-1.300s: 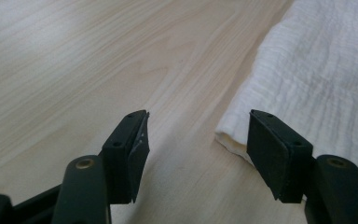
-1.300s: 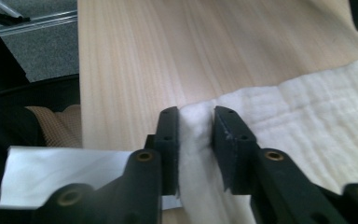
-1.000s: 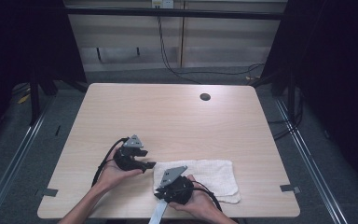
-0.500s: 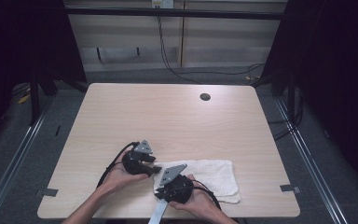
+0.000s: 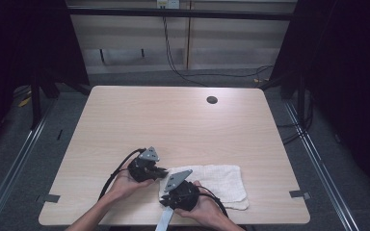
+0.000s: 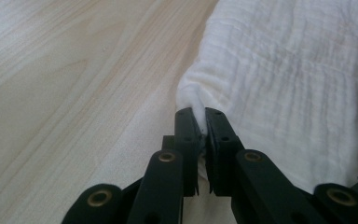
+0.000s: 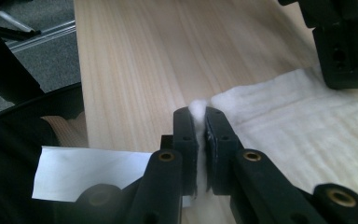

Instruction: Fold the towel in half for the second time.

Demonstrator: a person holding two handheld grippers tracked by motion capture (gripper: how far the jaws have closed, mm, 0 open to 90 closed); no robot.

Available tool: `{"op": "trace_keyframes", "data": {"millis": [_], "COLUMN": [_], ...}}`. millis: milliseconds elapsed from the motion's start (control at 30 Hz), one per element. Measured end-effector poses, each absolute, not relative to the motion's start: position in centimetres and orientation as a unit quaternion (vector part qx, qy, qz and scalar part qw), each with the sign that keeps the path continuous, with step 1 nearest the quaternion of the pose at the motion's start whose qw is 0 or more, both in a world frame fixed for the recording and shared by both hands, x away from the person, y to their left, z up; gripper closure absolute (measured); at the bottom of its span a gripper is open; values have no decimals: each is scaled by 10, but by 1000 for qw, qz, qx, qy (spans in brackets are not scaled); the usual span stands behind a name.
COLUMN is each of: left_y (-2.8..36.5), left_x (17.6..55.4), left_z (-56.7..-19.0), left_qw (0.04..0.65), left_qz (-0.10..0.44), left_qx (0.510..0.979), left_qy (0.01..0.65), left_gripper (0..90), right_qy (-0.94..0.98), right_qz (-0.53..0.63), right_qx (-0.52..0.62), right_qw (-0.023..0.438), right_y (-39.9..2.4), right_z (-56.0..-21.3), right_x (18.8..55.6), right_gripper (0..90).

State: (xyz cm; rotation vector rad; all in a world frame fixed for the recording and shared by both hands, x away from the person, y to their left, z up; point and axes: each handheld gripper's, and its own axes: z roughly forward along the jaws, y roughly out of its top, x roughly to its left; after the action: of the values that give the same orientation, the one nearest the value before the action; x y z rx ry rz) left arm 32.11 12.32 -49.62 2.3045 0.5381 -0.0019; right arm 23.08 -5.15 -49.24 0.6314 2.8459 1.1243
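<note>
A white cloth lies flat near the front edge of the wooden table. My left gripper is at the cloth's far left corner. Its jaws have just been closing, and in the left gripper view the left gripper pinches a small fold of the cloth. At the near left corner, my right gripper is shut on a tuft of the cloth, which pokes up between the right gripper's pads. The left gripper's body shows at the top right of the right gripper view.
A round dark hole sits in the table's far right part. A white paper strip hangs at the near edge under my right hand. Tape marks sit at the front corners. Cables run along the floor behind the table.
My left gripper moved right to the cloth's far left corner and its jaws closed on the cloth. The right gripper kept still, holding its corner.
</note>
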Motion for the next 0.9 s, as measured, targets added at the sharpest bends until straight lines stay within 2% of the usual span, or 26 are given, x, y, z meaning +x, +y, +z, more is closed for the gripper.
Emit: {"op": "trace_keyframes", "data": {"millis": [233, 500, 900], "left_y": [130, 149, 173], "left_x": [321, 319, 326], "left_z": [-489, -471, -458], "left_qw": [389, 417, 442], "left_qz": [-2, 5, 10], "left_qx": [895, 878, 862], "left_qy": [217, 236, 247], "left_gripper": [848, 847, 846], "right_qy": [905, 883, 874], "right_qz": [375, 420, 442], "right_qx": [201, 209, 202], "right_qw": [11, 6, -1], "right_y": [-52, -58, -43], "right_z": [-487, -462, -451], "right_x": [230, 232, 241], "right_gripper": [848, 849, 849]}}
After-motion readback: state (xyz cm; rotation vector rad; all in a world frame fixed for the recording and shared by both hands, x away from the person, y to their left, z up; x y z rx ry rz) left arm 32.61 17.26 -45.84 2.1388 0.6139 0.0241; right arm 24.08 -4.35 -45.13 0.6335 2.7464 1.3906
